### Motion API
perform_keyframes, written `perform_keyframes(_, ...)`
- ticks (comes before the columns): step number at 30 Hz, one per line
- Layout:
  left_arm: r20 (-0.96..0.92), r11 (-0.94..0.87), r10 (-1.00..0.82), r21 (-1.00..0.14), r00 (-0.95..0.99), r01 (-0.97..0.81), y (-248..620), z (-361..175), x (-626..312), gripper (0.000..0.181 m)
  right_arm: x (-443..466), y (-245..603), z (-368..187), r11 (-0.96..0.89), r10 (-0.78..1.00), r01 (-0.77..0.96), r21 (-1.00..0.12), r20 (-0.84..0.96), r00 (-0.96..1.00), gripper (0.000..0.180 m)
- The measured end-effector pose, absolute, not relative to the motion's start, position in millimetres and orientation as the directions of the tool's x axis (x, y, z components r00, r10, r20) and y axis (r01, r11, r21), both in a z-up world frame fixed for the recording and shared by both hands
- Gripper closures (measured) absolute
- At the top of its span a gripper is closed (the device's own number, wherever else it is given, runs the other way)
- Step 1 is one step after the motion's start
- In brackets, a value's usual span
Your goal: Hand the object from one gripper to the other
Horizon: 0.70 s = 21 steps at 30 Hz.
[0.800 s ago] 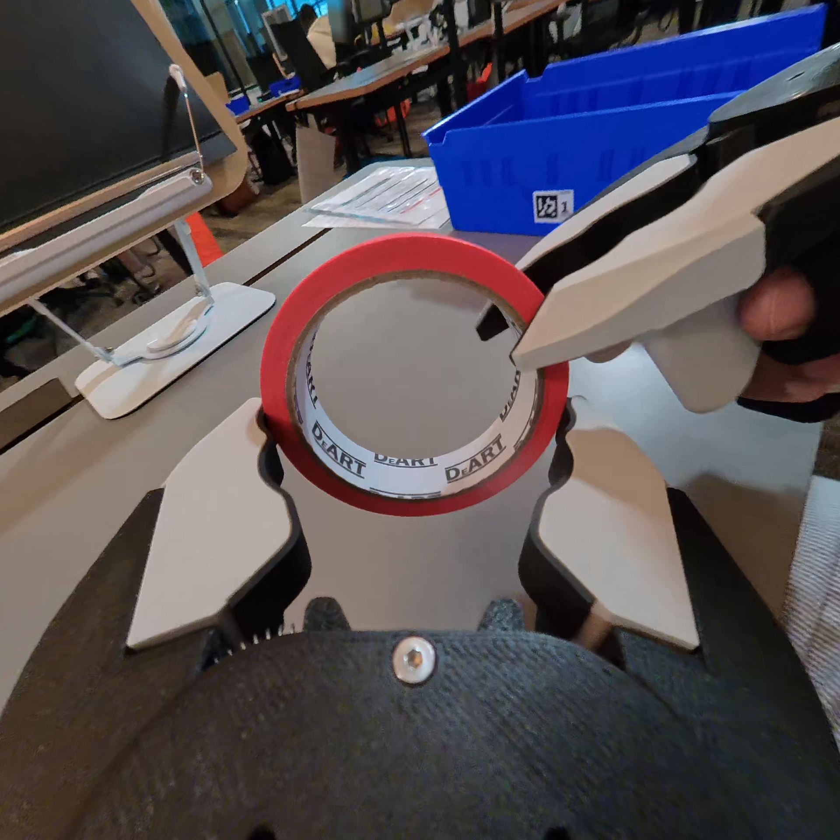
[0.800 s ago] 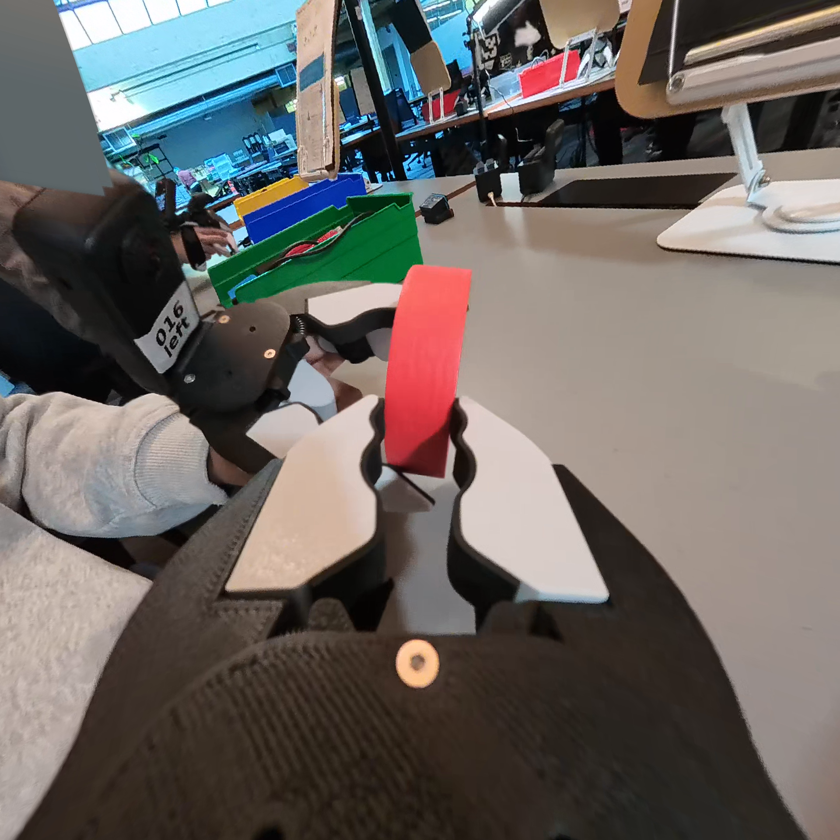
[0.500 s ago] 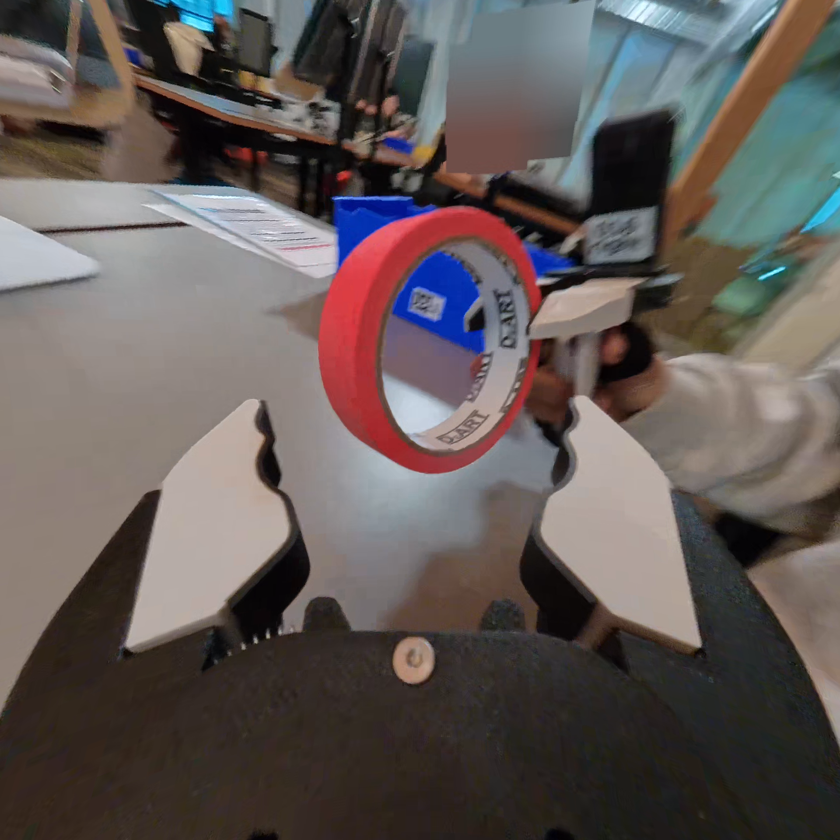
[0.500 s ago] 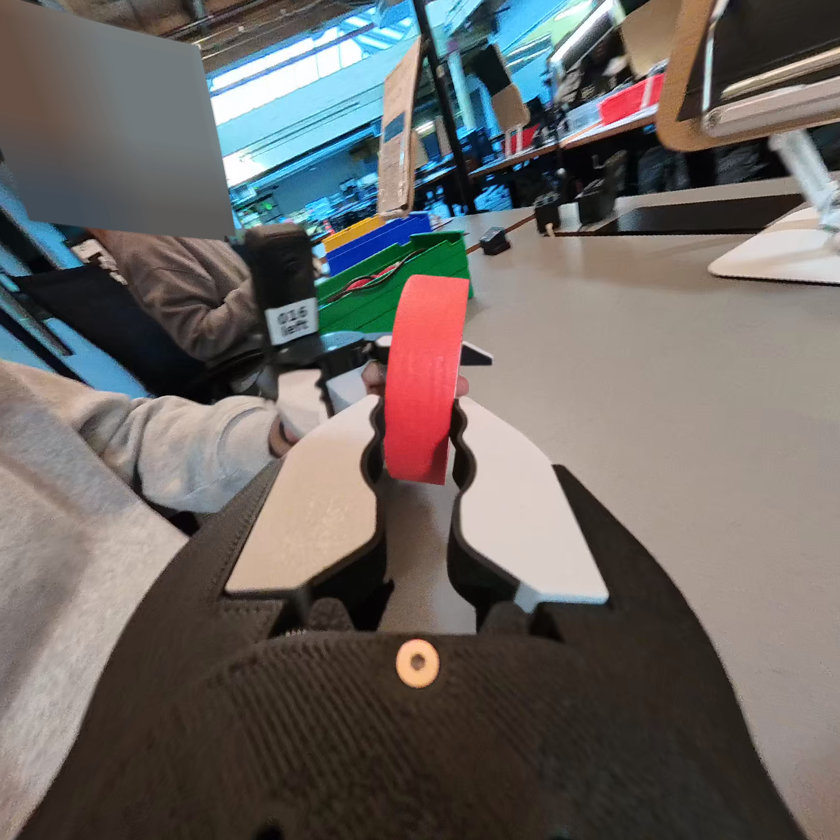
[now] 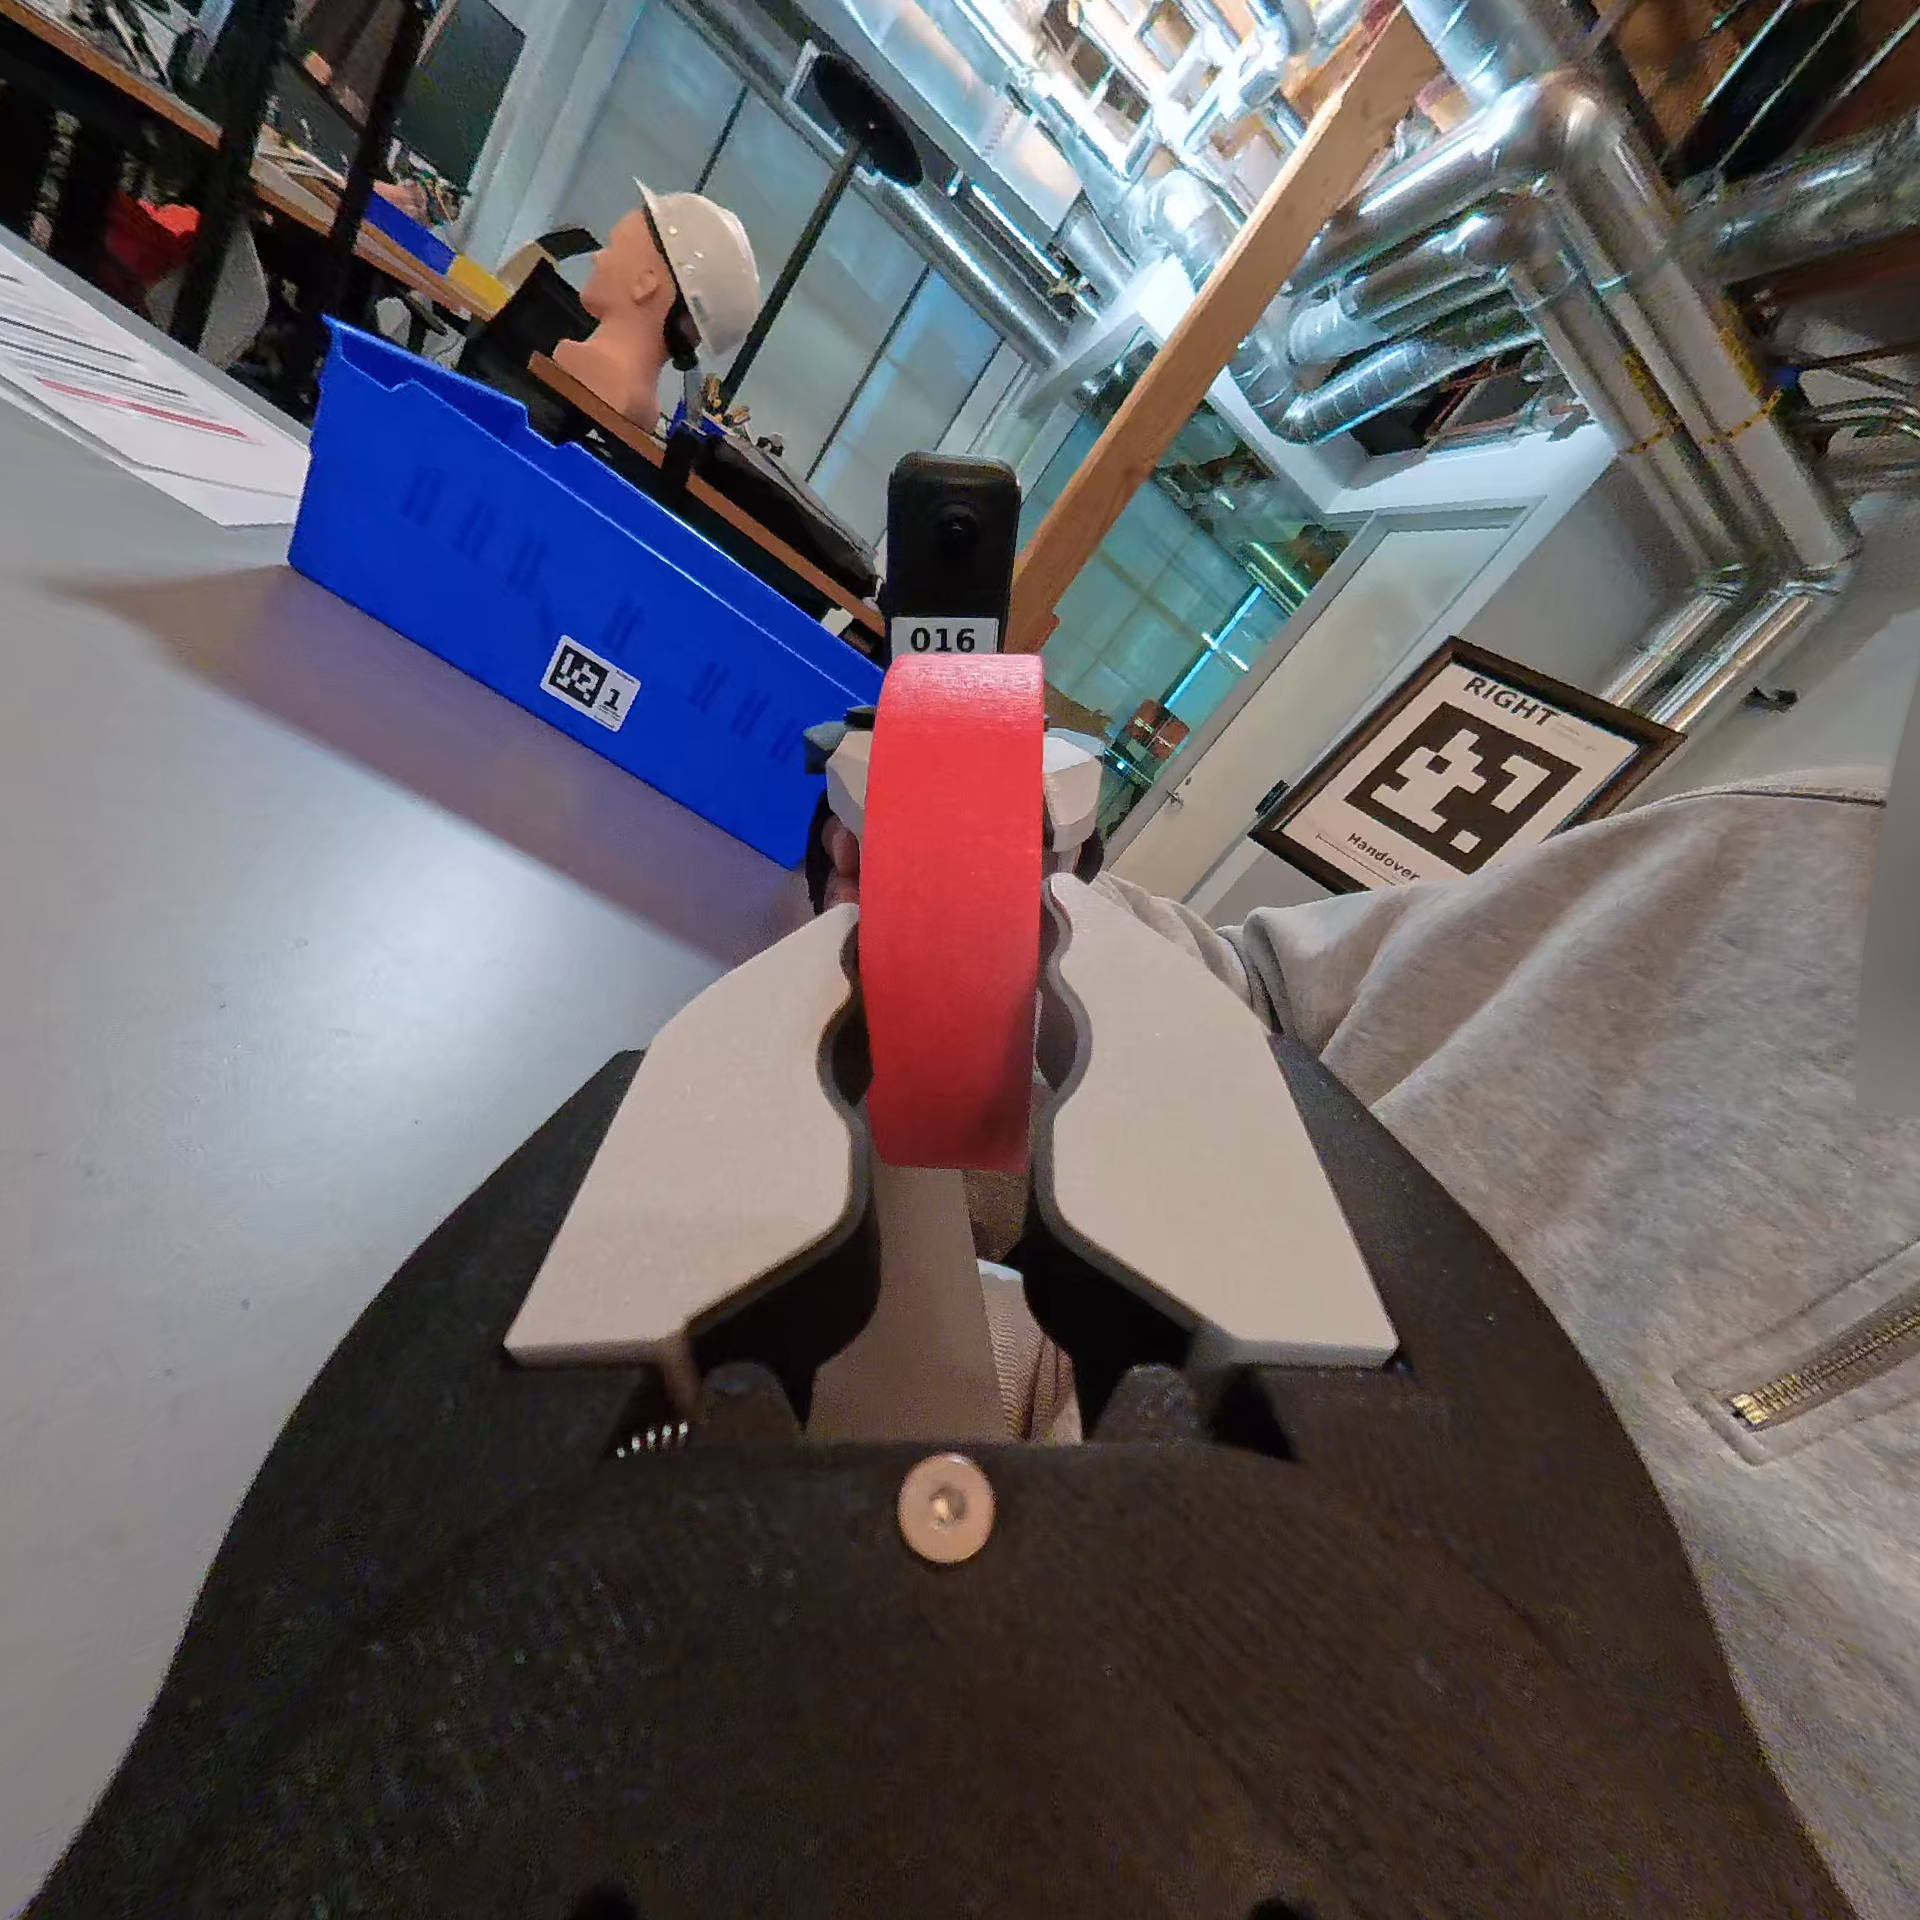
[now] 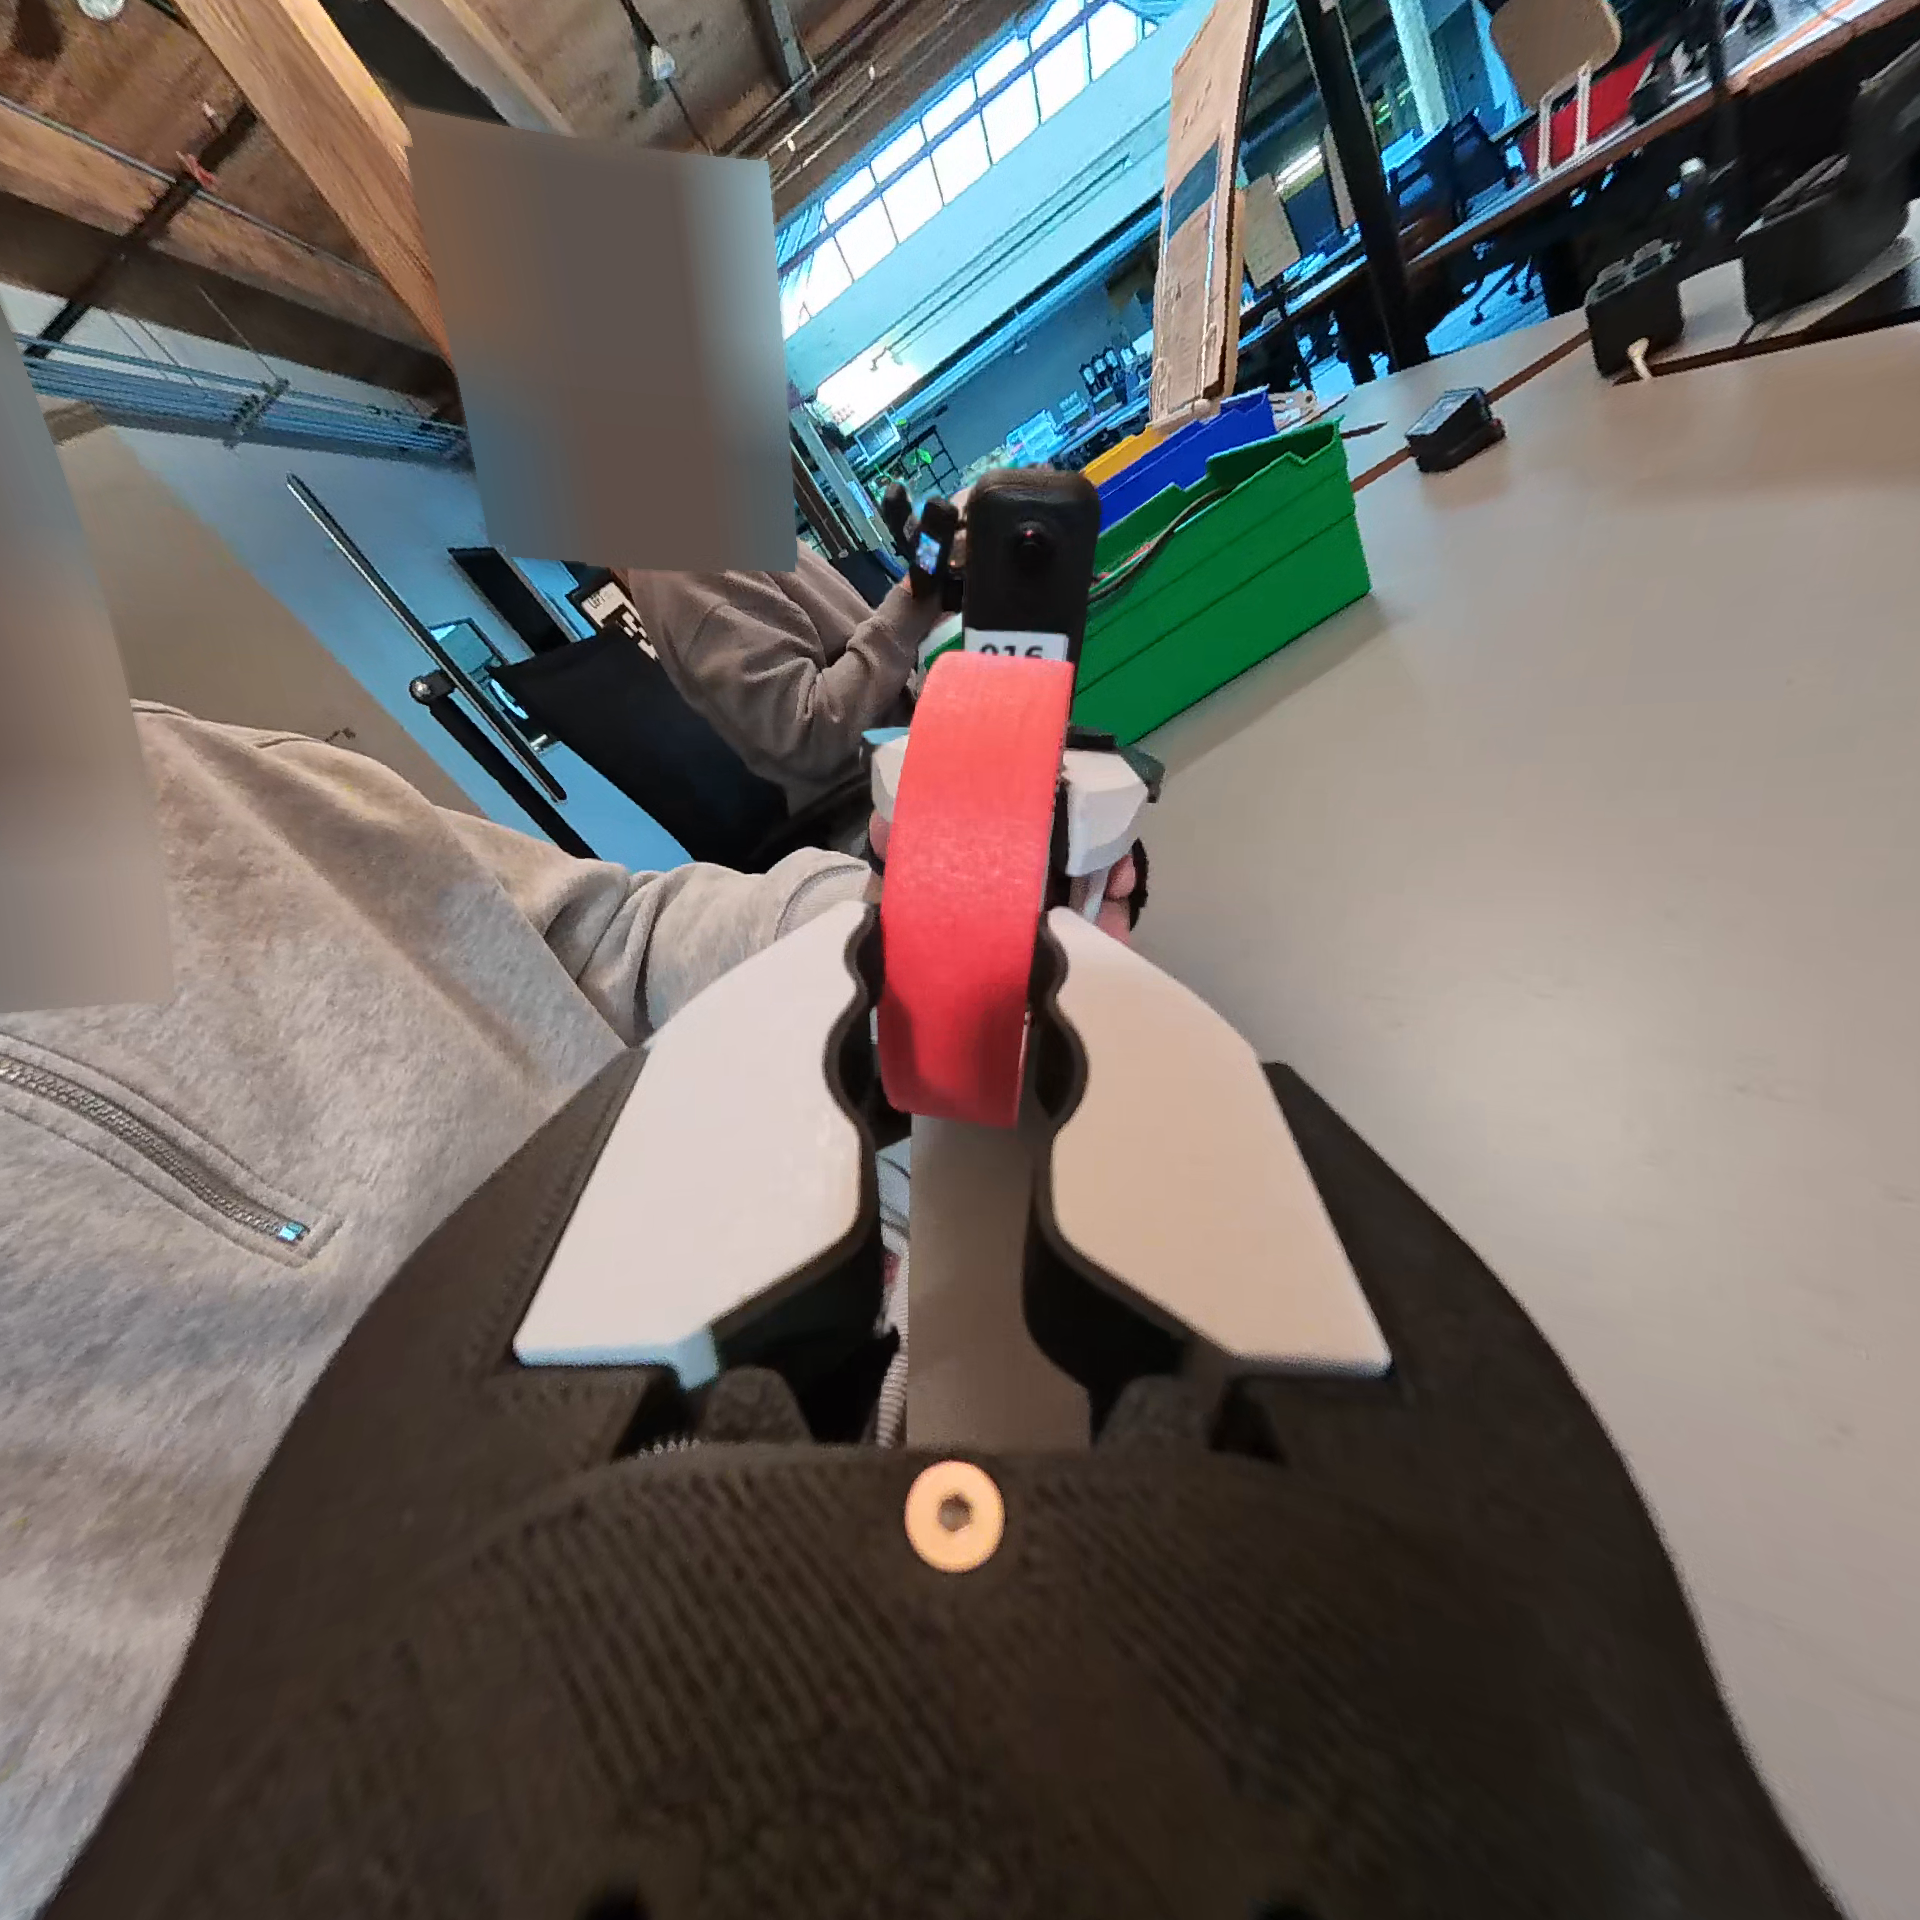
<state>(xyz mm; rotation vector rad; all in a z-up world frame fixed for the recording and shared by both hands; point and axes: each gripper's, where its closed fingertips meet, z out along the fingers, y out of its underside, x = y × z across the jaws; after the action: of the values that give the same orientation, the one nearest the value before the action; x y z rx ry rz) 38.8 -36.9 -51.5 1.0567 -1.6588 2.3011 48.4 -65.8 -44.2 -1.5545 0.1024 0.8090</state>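
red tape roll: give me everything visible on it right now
The red tape roll is a ring of matte, slightly crepe-textured red tape, seen edge-on in both wrist views, so its core and inner face are hidden. It stands upright in the air above the grey table, touching no surface. Both grippers pinch its flat sides from opposite ends: the left gripper closes on the near part in the left wrist view, the right gripper on the near part in the right wrist view.

Code sticker (image 5: 589, 683) on blue bin (image 5: 468, 561); numbered white label (image 5: 942, 637) below right gripper (image 5: 961, 774) camera (image 5: 951, 540); lettered, framed marker sign (image 5: 1465, 774) far right; wording not quoted.
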Motion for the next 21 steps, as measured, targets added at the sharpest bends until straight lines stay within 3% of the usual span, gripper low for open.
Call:
perform_keyframes(4,0.596,-0.402,-0.337,-0.791,-0.729,-0.461,-33.1,-53.9,43.4,0.151,59.0,-62.6,-48.4,-0.126,0.336,-0.505,-0.854,-0.516,0.788,0.15)
perform_keyframes(11,0.739,-0.567,-0.238,-0.633,-0.631,-0.528,-14.0,-51.6,54.1,0.152,74.3,-59.7,-37.7,0.059,0.153,-0.189,-0.98,-0.178,0.972,0.085)
perform_keyframes(16,0.844,-0.595,-0.077,-0.466,-0.53,-0.655,-14.1,-59.6,55.4,0.152,54.6,-53.0,-50.8,0.0,0.13,0.181,-0.983,0.18,0.975,0.058)
perform_keyframes(21,0.874,-0.51,-0.044,-0.436,-0.483,-0.742,-32.1,-70.0,49.1,0.152,44.9,-47.7,-62.5,-0.051,0.149,0.28,-0.959,0.27,0.951,0.048)
